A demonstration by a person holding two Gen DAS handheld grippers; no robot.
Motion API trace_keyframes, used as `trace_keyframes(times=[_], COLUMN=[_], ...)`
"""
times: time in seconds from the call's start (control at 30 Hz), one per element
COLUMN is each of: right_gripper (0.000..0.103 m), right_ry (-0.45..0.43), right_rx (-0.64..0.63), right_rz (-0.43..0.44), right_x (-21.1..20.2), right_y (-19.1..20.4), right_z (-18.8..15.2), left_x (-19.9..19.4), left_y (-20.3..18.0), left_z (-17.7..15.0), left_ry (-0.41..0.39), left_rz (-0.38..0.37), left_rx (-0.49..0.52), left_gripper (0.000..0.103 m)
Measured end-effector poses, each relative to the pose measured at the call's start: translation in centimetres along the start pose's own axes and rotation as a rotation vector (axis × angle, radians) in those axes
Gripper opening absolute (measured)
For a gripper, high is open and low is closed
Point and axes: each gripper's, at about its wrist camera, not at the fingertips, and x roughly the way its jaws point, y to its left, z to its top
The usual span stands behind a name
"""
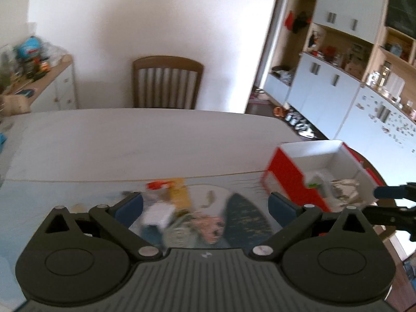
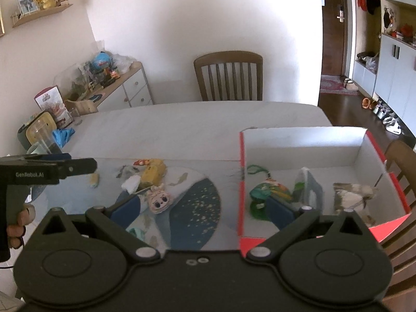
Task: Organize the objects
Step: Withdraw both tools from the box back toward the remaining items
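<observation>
Both my tongs are spread wide and pinch nothing. My left tongs (image 1: 205, 206) hang over the pink bunny toy (image 2: 158, 199) (left of the red box (image 2: 242, 182)). My right tongs (image 2: 204, 208) straddle the box's left wall.

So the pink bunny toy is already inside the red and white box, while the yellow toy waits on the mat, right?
Not quite. The right wrist view shows the pink bunny toy lying on the mat, outside the red and white box. The yellow toy does wait on the mat, just behind it.
</observation>
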Motion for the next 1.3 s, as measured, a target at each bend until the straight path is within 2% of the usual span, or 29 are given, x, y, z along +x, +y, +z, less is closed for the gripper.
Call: trace_keyframes(times=[0.33, 0.73, 0.87, 1.13, 1.3], right_gripper=[0.102, 0.099, 0.099, 0.093, 0.088], right_ry=[0.08, 0.246, 0.274, 0.343, 0.369], right_rx=[-0.042, -0.116, -0.133, -0.171, -0.172], right_rz=[0.005, -0.005, -0.015, 0.004, 0.012], right_x=[3.7, 10.6, 12.4, 15.4, 16.5], right_y=[4.8, 9.2, 9.9, 10.9, 10.7], right_z=[-1.1, -3.6, -4.1, -5.2, -5.3], left_x=[1.0, 5.6, 7.2, 10.5, 11.3], left_y=[7.4, 13.7, 15.8, 17.3, 17.5], left_z=[-1.0, -4.3, -5.1, -5.1, -5.3], left_ry=[0.003, 0.094, 0.116, 0.15, 0.139], left_rz=[0.089, 0.159, 0.178, 0.208, 0.207], left_rx=[-0.045, -0.063, -0.101, -0.091, -0.095], left_gripper=[0.103, 0.103, 0.103, 0.103, 0.103])
